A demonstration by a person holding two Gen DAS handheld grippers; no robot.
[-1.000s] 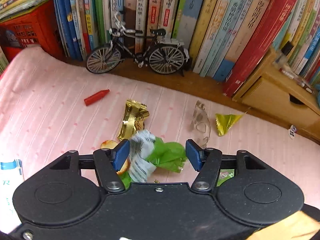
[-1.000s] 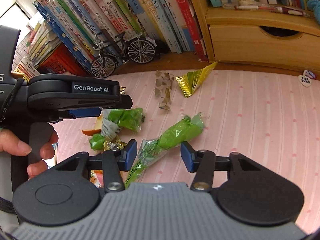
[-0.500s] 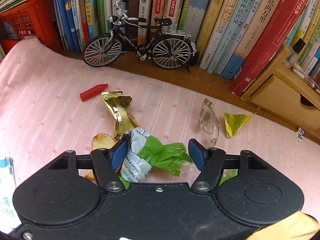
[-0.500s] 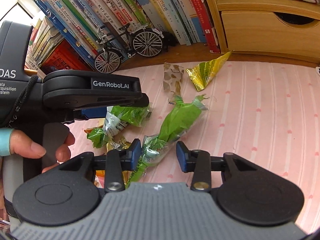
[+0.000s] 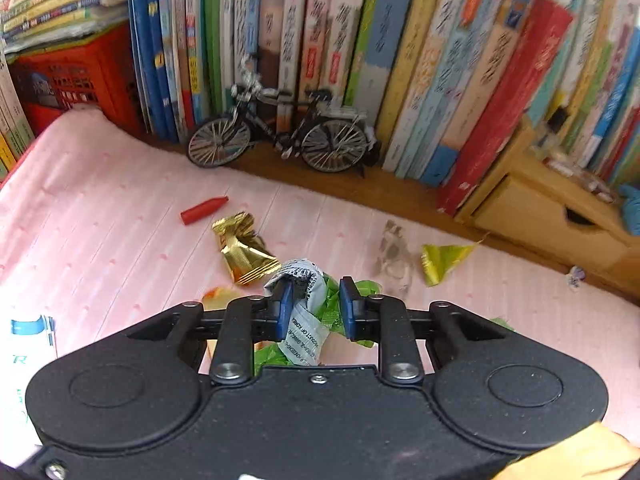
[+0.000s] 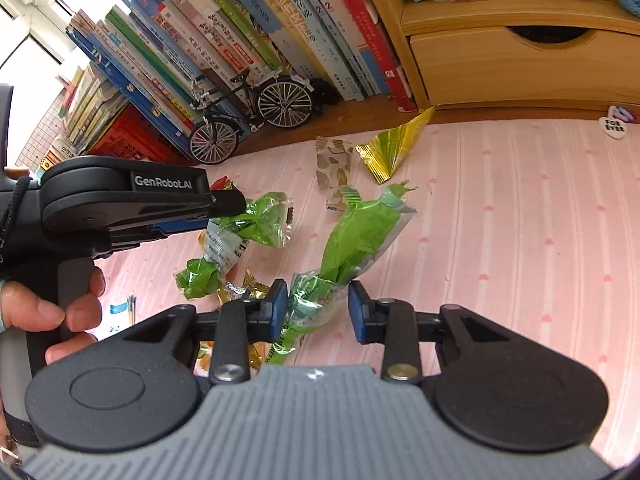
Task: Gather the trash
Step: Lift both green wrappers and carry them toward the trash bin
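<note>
On the pink cloth (image 5: 100, 220) lies scattered trash. My left gripper (image 5: 316, 304) is closing its jaws; its blue pads squeeze a crumpled green and white wrapper (image 5: 304, 320). The right wrist view shows that left gripper (image 6: 240, 210) from the side, with the wrapper (image 6: 256, 224) hanging from its tips just above the cloth. My right gripper (image 6: 318, 304) is closing too, and a long green wrapper (image 6: 360, 232) fills the gap between its pads. A gold wrapper (image 5: 244, 256), a clear printed wrapper (image 5: 394, 256) and a yellow-green foil piece (image 5: 444, 260) lie beyond.
A red cap (image 5: 204, 210) and an orange scrap (image 5: 218, 294) lie on the cloth. A model bicycle (image 5: 280, 136) stands before a row of books. A wooden drawer box (image 5: 540, 216) is at the right. A person's hand (image 6: 52, 312) grips the left handle.
The left jaws came together on the green and white wrapper and rose slightly with it. The right jaws narrowed around the long green wrapper, whose far end tilted up.
</note>
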